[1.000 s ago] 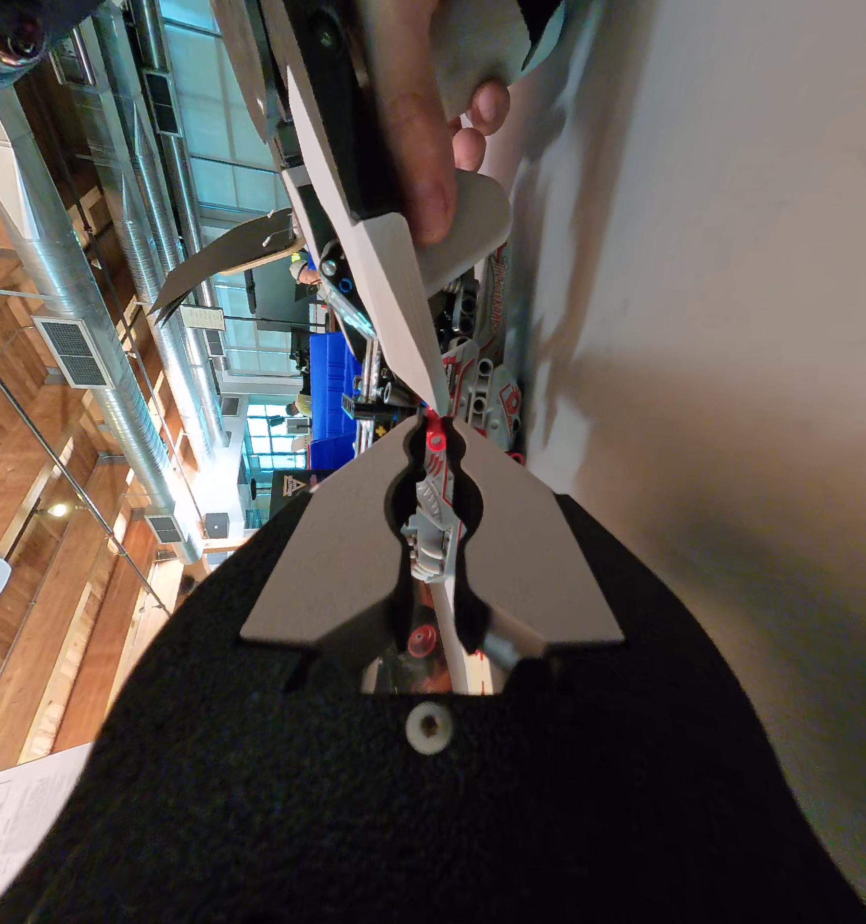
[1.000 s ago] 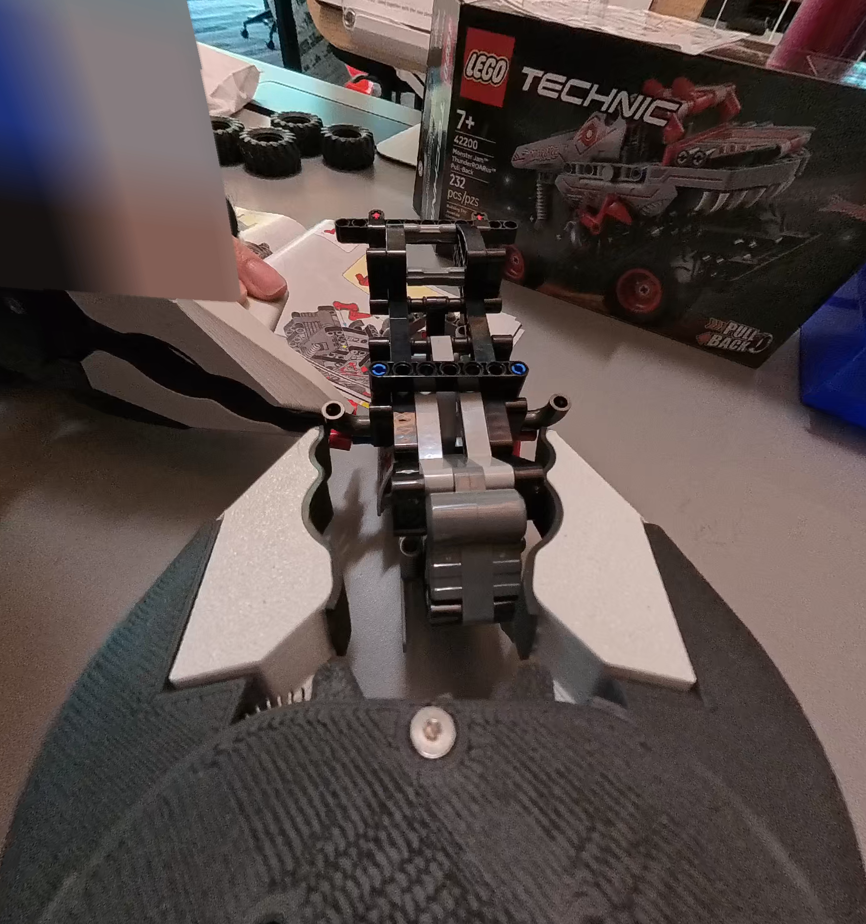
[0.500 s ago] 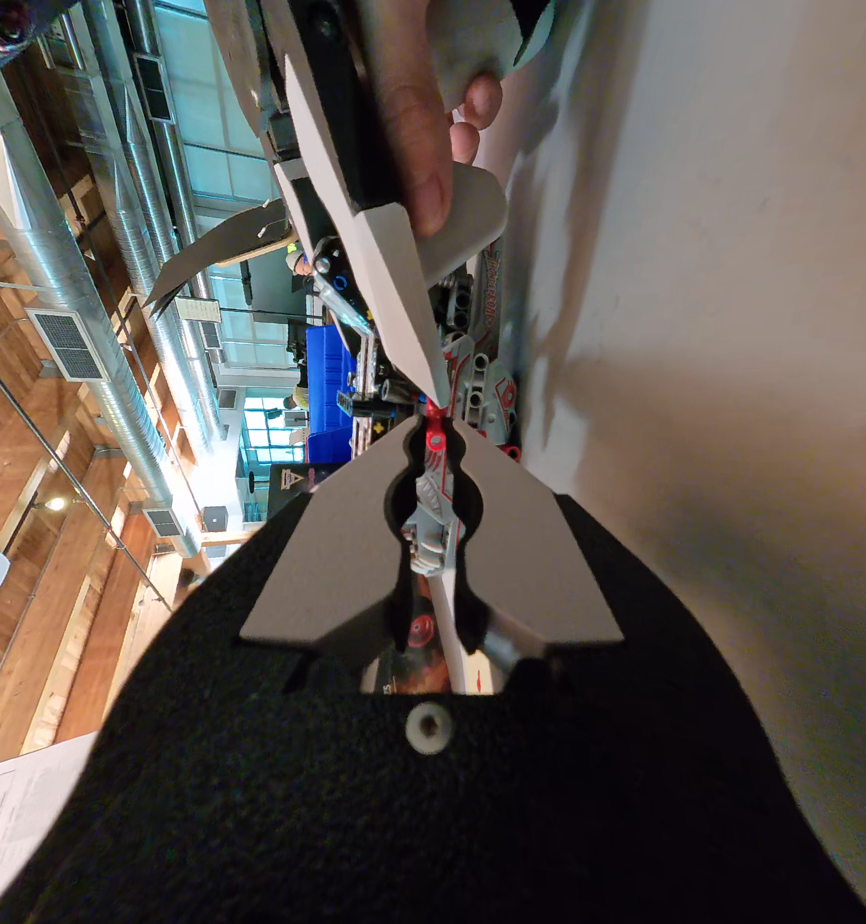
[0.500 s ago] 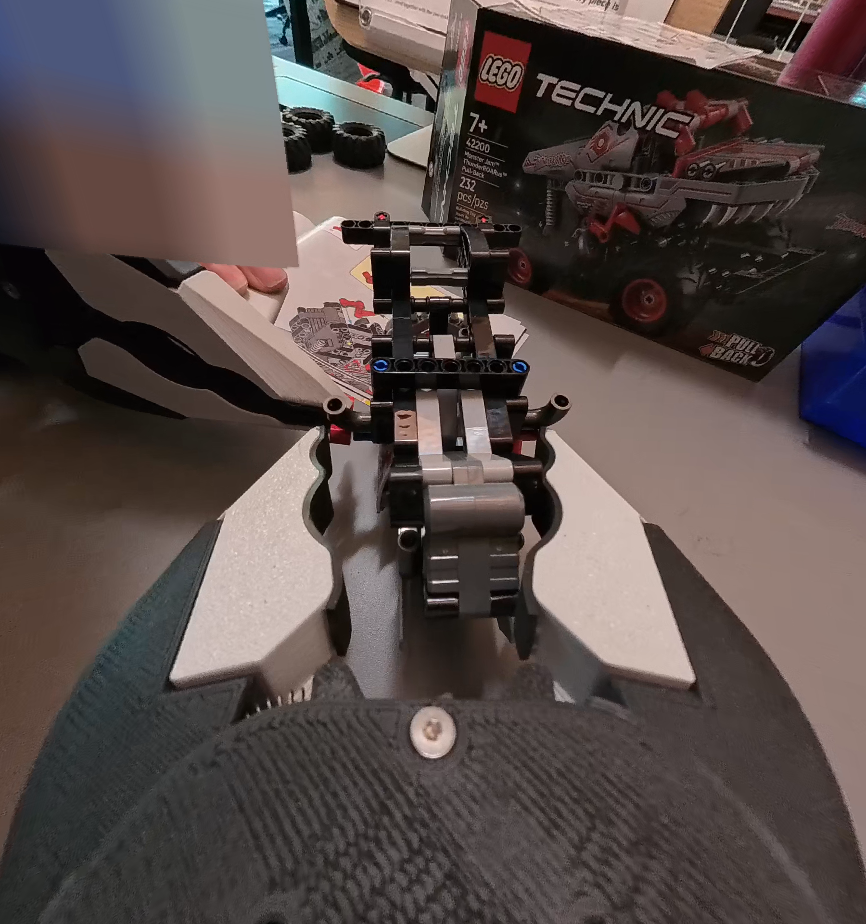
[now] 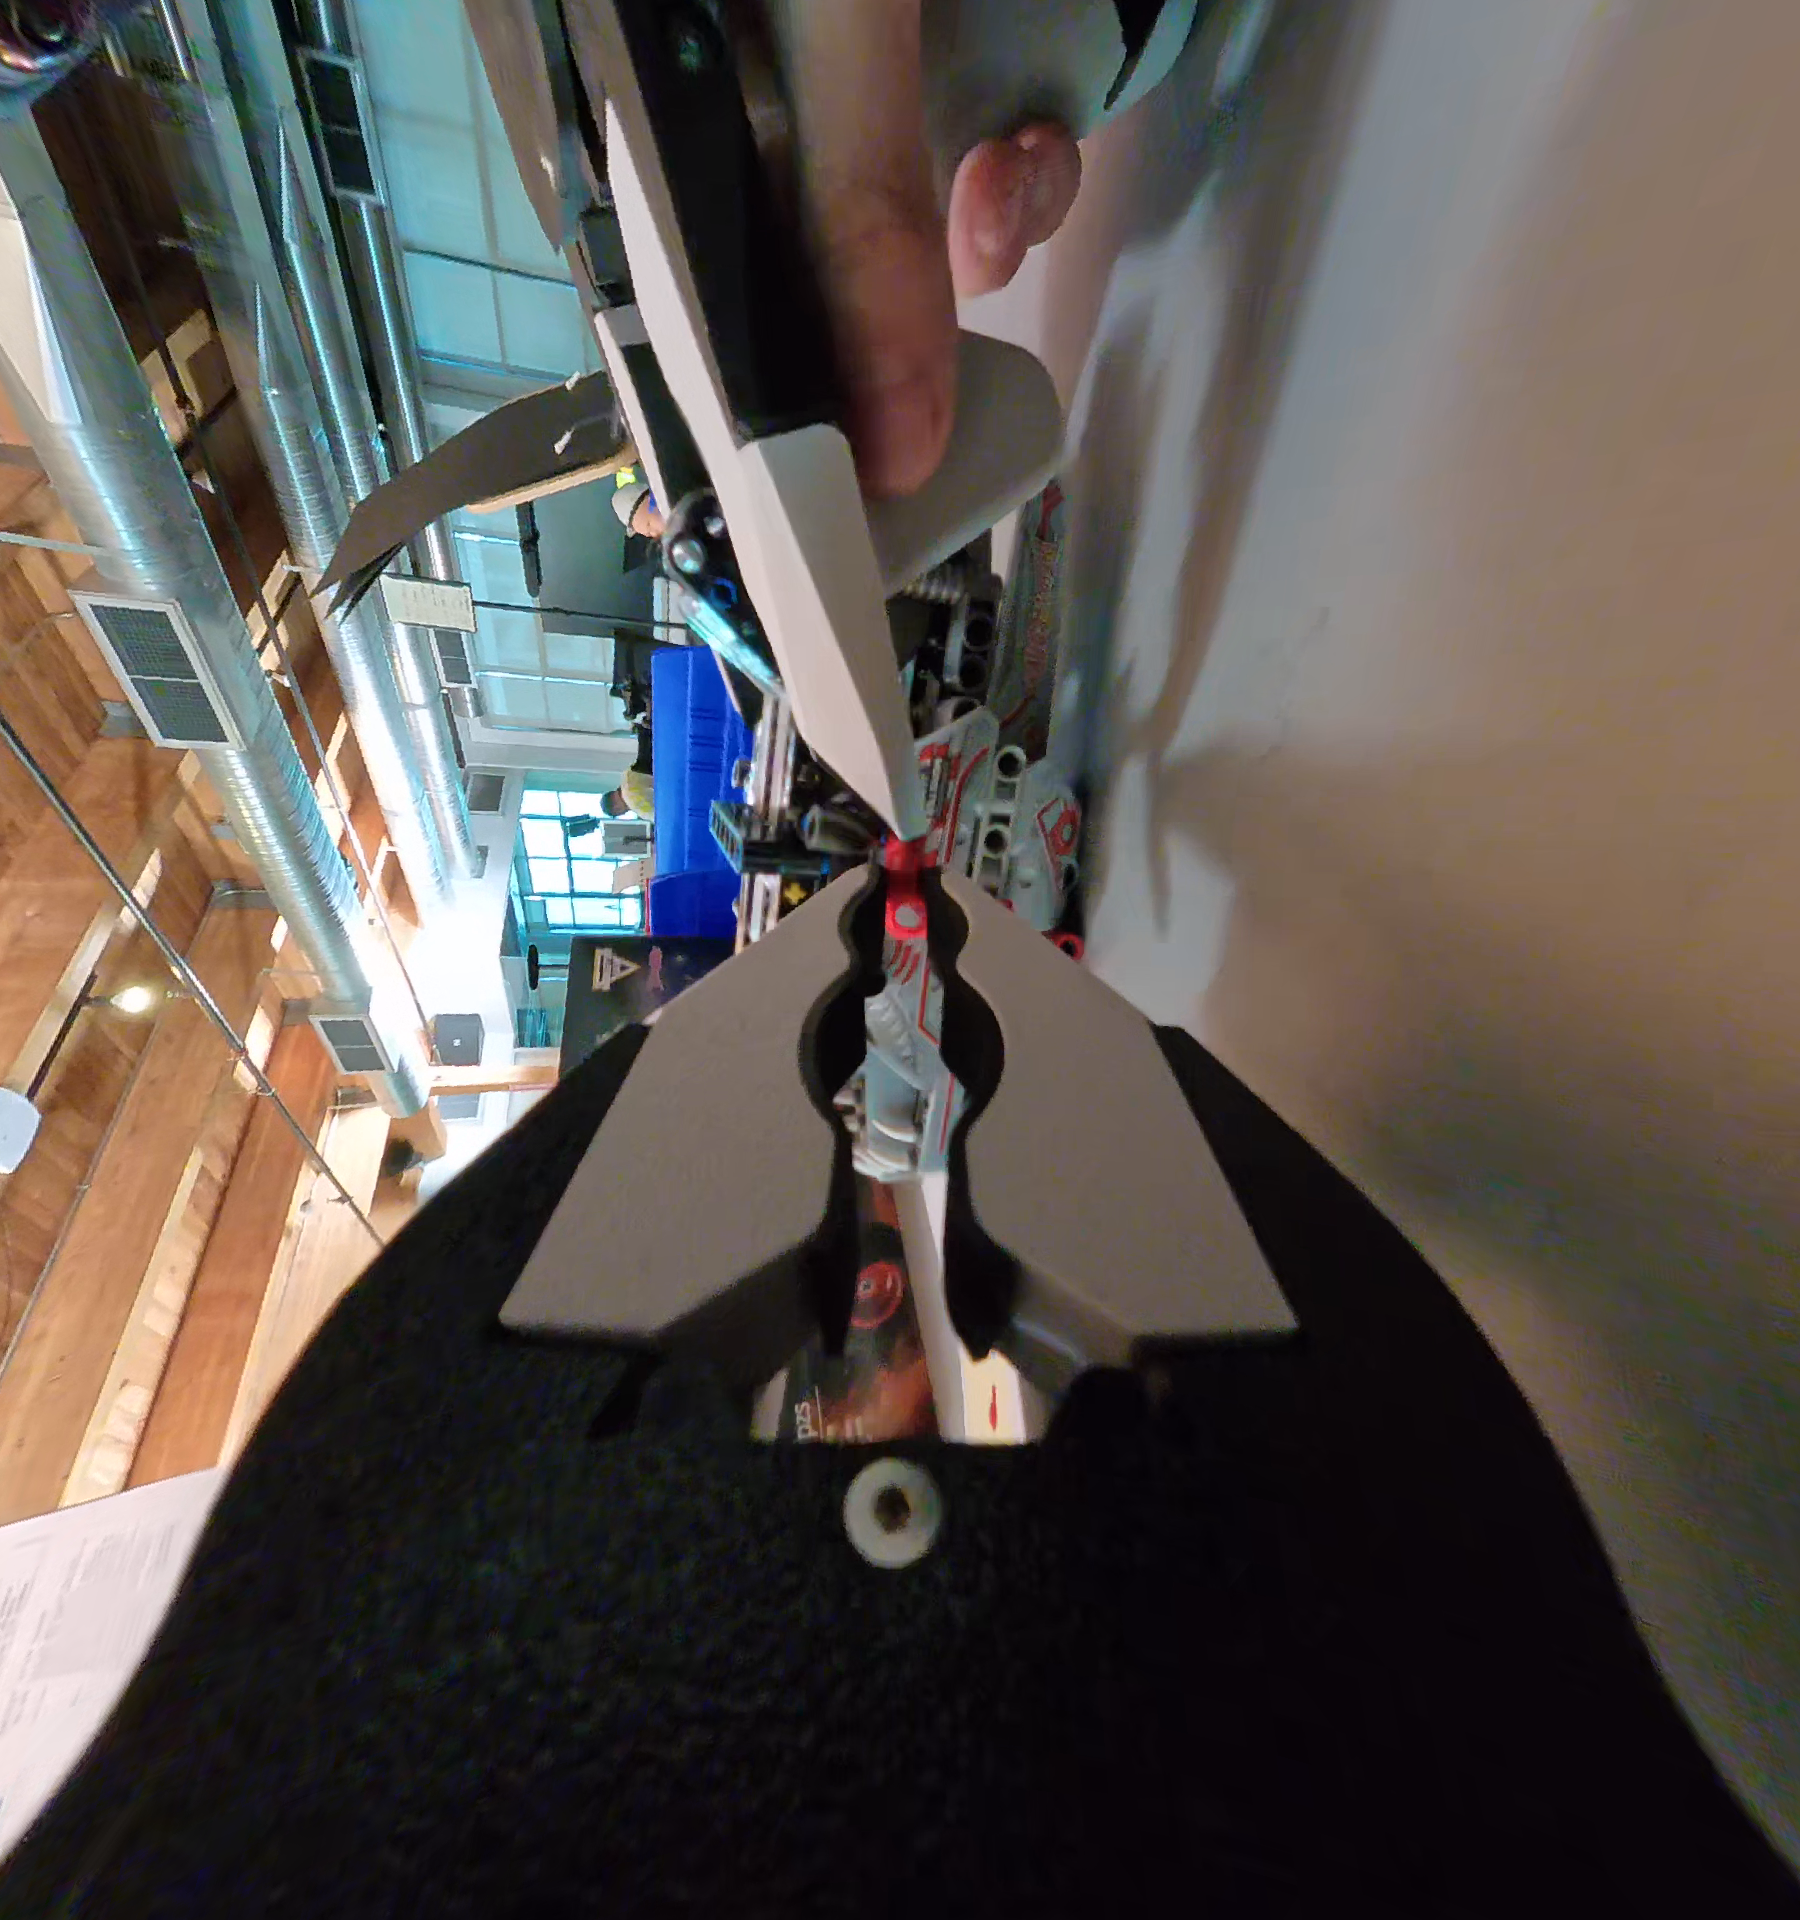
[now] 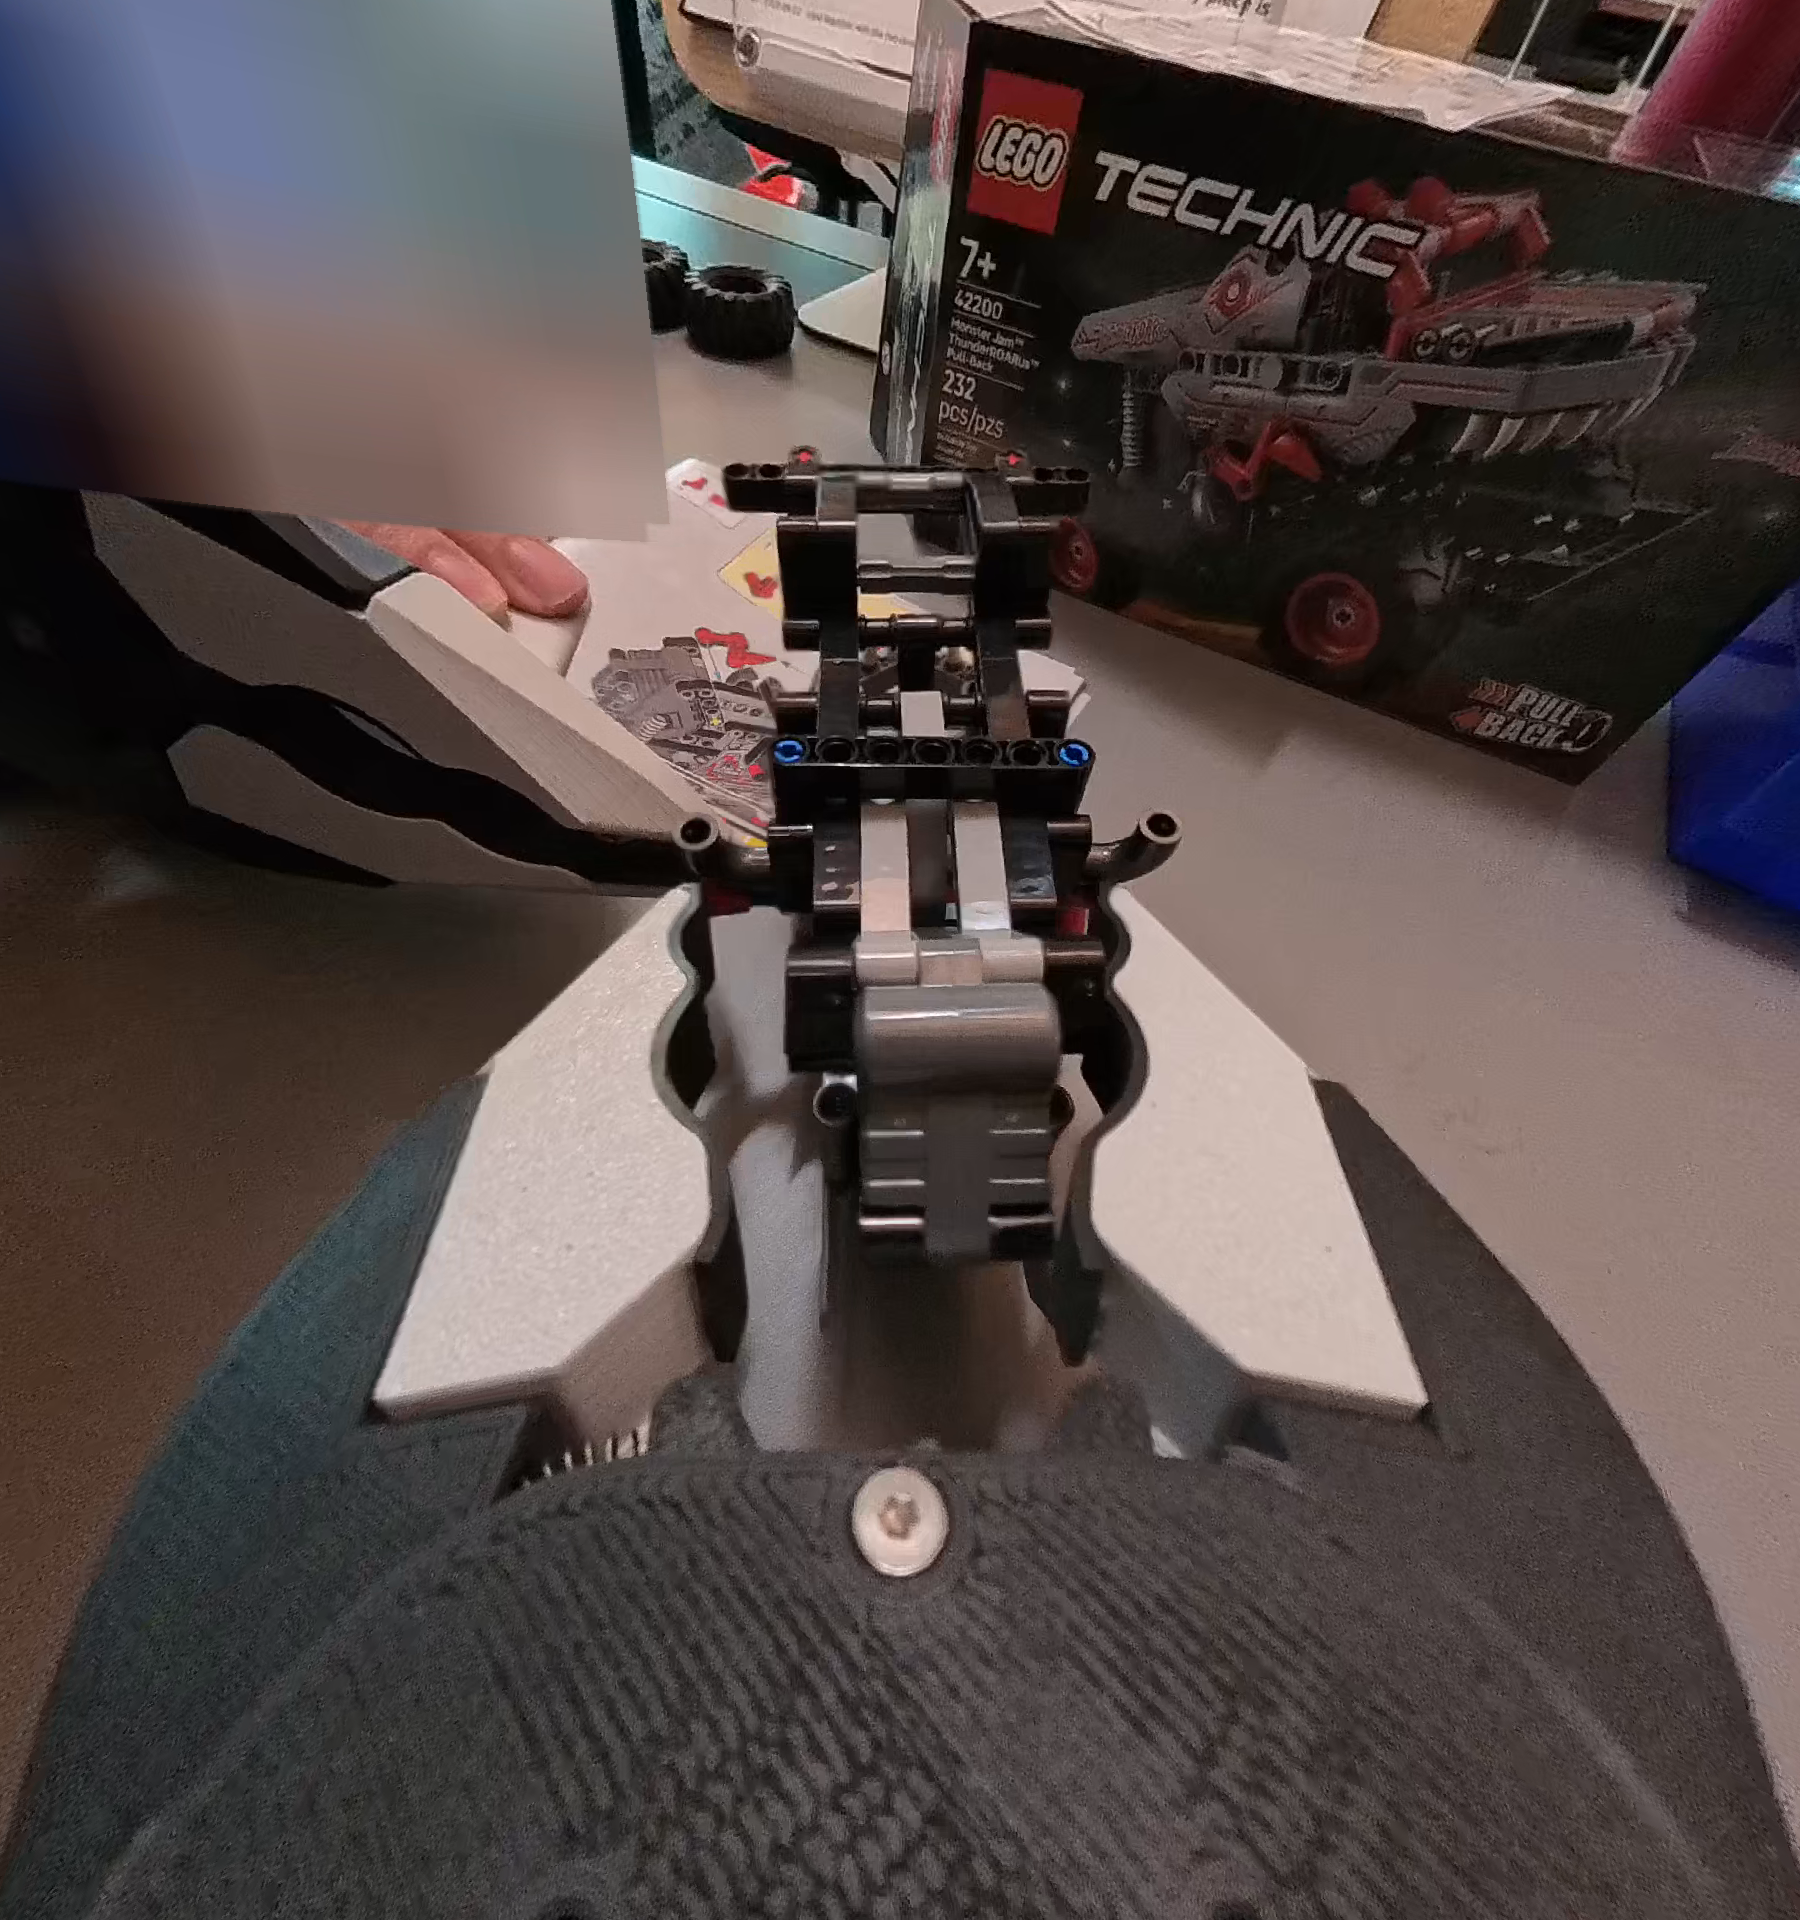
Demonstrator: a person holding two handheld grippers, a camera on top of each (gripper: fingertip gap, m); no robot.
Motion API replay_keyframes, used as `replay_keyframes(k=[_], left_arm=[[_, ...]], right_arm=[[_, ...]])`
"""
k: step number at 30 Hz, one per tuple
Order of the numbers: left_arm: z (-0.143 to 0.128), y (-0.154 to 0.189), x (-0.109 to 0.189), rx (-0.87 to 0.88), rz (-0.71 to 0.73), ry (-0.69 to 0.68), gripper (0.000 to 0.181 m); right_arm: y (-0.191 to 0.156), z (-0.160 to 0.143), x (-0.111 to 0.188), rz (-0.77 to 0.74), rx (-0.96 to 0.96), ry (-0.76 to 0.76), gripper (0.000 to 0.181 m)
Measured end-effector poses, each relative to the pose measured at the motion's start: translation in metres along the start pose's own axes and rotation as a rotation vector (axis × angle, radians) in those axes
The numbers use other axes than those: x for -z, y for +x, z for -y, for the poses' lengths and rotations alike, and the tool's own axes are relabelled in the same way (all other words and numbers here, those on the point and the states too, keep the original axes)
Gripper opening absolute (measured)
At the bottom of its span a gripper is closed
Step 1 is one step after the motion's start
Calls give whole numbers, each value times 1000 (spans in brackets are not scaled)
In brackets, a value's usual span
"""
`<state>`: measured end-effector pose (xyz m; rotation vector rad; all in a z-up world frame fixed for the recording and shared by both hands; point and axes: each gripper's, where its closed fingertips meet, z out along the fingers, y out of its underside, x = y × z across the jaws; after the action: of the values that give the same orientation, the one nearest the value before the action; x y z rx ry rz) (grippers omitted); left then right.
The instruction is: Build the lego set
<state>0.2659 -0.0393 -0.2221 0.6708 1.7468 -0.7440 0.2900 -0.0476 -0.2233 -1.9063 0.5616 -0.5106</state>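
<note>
The right gripper (image 6: pixel 901 914) was pinched on the black Technic chassis (image 6: pixel 922 831), its pale fingers (image 6: pixel 1218 1174) pressed against the frame's two sides near the dark grey pull-back motor block (image 6: pixel 953 1101). The chassis stuck out forward from the jaws, held above the grey table (image 6: pixel 1447 1039), with a cross beam bearing blue pins at both ends across its middle.

The left gripper (image 5: pixel 906 904) was rolled onto its side and clamped on a slim grey panel with red markings (image 5: pixel 906 1049). The panel's red tip (image 5: pixel 904 857) met the left flank of the chassis, just beside a small bent grey pipe piece (image 6: pixel 704 836). In the right wrist view the left gripper's fingers (image 6: pixel 522 717) came in from the left of the chassis, a person's fingertip (image 6: pixel 537 577) resting on them.

Beyond the chassis lay an open instruction booklet (image 6: pixel 667 686), and behind that stood the dark set box (image 6: pixel 1395 343). Black tyres (image 6: pixel 740 312) sat left of the box, and a blue bin (image 6: pixel 1779 748) right of the chassis.
</note>
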Motion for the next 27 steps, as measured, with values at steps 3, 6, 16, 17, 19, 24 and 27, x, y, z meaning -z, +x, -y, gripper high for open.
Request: replay_keyframes(k=[3,6,16,17,19,24,27], left_arm=[[1,0,0,7,5,2,4],[0,-1,1,31,5,31,4],[-7,-4,-1,45,11,63,4],[-7,-4,-1,48,8,59,4],[-7,-5,-2,36,16,45,4],[-4,-6,-5,11,27,22,3],[-6,-7,-5,0,30,-6,3]], right_arm=[[2,0,0,3,-25,2,64],[3,0,0,23,-19,2,65],[7,-2,-2,84,11,-5,70],[7,-1,-2,93,-6,-2,73],[7,1,-3,99,-55,8,78],[13,5,-3,103,-199,33,71],[15,4,-4,93,-223,28,71]])
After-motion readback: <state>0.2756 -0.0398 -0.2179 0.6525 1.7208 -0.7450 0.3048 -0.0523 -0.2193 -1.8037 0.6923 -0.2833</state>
